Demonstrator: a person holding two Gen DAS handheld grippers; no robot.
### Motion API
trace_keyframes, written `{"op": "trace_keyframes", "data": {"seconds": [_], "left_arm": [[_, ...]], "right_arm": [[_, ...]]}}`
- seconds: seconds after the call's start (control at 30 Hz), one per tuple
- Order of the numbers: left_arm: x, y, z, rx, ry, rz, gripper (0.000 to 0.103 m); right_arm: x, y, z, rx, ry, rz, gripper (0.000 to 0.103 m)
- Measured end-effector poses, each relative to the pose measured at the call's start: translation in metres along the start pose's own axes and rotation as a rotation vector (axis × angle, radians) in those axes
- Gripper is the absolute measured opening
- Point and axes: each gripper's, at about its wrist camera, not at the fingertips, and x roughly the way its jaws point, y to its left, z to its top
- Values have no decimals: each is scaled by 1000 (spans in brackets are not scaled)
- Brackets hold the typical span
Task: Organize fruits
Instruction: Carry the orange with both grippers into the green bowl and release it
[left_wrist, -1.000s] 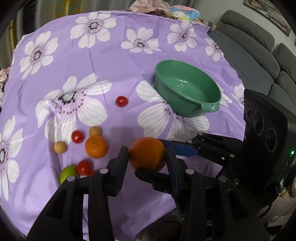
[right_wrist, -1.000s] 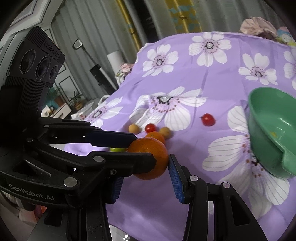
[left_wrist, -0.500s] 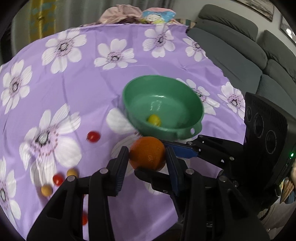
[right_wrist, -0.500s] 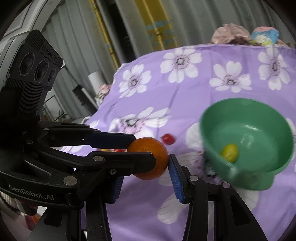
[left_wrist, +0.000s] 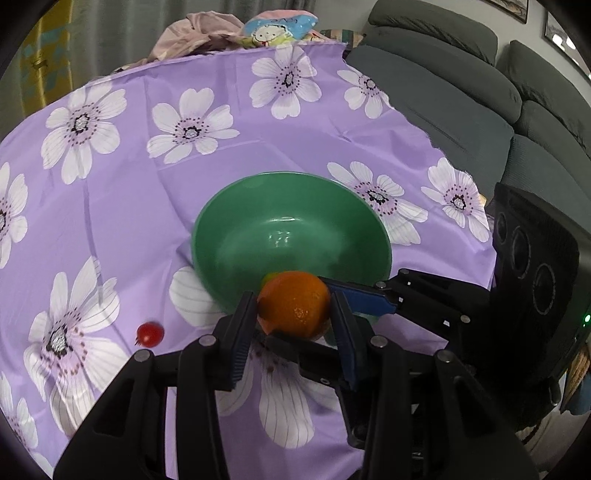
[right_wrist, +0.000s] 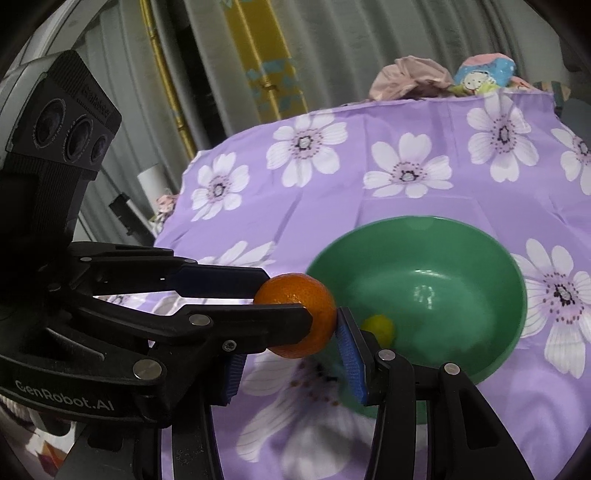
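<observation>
An orange (left_wrist: 295, 302) (right_wrist: 295, 314) hangs over the near rim of the green bowl (left_wrist: 221, 229) (right_wrist: 461, 266). My left gripper (left_wrist: 293, 310) is shut on it from both sides. My right gripper (right_wrist: 295, 332) is shut on the same orange crosswise; in the left wrist view its fingers (left_wrist: 365, 299) reach in from the right, one above and one below the fruit. A small yellow fruit (right_wrist: 376, 326) lies inside the bowl. A cherry tomato (left_wrist: 149, 334) rests on the purple flowered cloth (left_wrist: 147, 184), left of the bowl.
A grey sofa (left_wrist: 461, 92) runs along the table's right side. A pile of clothes and a cartoon-print bag (left_wrist: 273, 29) sit at the far edge. Curtains and a yellow strip (right_wrist: 266, 55) stand behind the table.
Both grippers have carried the orange from beside the group of loose fruits to the bowl's near rim. The other fruits have slid out of view, and the bowl now looms large.
</observation>
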Motion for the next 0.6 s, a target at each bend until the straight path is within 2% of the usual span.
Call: {"op": "trace_keyframes", "data": {"seconds": [0.6], "left_arm": [[40, 0, 11, -6, 19, -47, 40]], "right_arm": [[17, -32, 2, 13, 55, -80, 48]]}}
